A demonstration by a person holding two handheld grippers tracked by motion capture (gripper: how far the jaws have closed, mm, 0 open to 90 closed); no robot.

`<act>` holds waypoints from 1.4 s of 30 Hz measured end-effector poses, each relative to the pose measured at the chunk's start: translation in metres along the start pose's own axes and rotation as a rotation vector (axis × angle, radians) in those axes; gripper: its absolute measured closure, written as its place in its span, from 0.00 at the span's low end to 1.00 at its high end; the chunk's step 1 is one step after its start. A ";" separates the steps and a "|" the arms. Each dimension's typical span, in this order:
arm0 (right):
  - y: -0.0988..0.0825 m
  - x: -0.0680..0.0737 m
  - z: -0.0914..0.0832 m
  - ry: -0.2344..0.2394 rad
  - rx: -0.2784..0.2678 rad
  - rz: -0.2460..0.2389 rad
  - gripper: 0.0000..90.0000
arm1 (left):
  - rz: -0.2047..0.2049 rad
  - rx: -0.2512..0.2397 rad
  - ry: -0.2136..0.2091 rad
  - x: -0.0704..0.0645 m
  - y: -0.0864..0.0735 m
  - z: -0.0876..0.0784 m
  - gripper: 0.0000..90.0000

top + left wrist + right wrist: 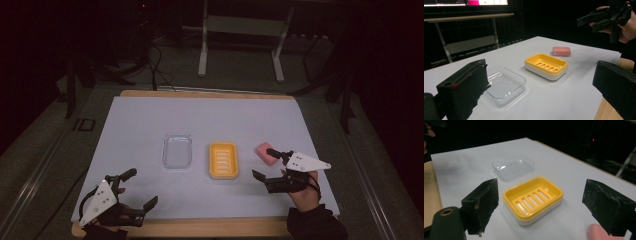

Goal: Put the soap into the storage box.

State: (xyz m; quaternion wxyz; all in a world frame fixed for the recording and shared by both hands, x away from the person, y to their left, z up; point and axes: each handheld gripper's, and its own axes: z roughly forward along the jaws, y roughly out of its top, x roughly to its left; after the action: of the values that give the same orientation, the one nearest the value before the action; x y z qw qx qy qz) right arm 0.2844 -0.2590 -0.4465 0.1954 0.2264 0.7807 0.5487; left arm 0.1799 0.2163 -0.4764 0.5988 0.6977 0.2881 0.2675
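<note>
The right tongs (262, 162) are standing wide open with nothing between their rough black foam pads (482, 202), hovering just beside the pink soap bar (267, 153), a smooth rounded block lying on the white-covered table (150, 120). Left of it is sitting a glossy yellow soap dish (223, 160) with a slotted floor, then a clear rectangular plastic lid (177, 150). The left tongs (141, 189) are also gaping open near the table's front edge.

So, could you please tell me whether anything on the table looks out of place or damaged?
Nothing stands out: the clear lid, yellow soap dish and pink soap sit flat in a row, apart and intact.
</note>
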 end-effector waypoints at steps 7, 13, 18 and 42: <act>0.002 -0.002 -0.002 -0.023 -0.007 -0.063 0.15 | 0.008 0.011 0.002 0.000 0.000 0.001 0.01; -0.002 -0.007 0.002 -0.035 0.091 -0.098 0.16 | 0.010 0.012 0.008 0.000 0.000 0.000 0.01; -0.007 -0.015 0.007 -0.127 0.199 -0.056 0.18 | 0.015 0.020 0.002 -0.001 0.000 0.000 0.01; -0.020 -0.037 -0.005 -0.270 0.604 0.233 0.19 | 0.019 0.037 -0.008 -0.001 0.000 0.002 0.01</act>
State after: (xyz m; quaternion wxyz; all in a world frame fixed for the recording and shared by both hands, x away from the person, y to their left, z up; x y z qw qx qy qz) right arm 0.3095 -0.2895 -0.4617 0.1572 0.4320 0.8439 0.2767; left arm 0.1802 0.2145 -0.4770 0.5844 0.7123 0.2841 0.2651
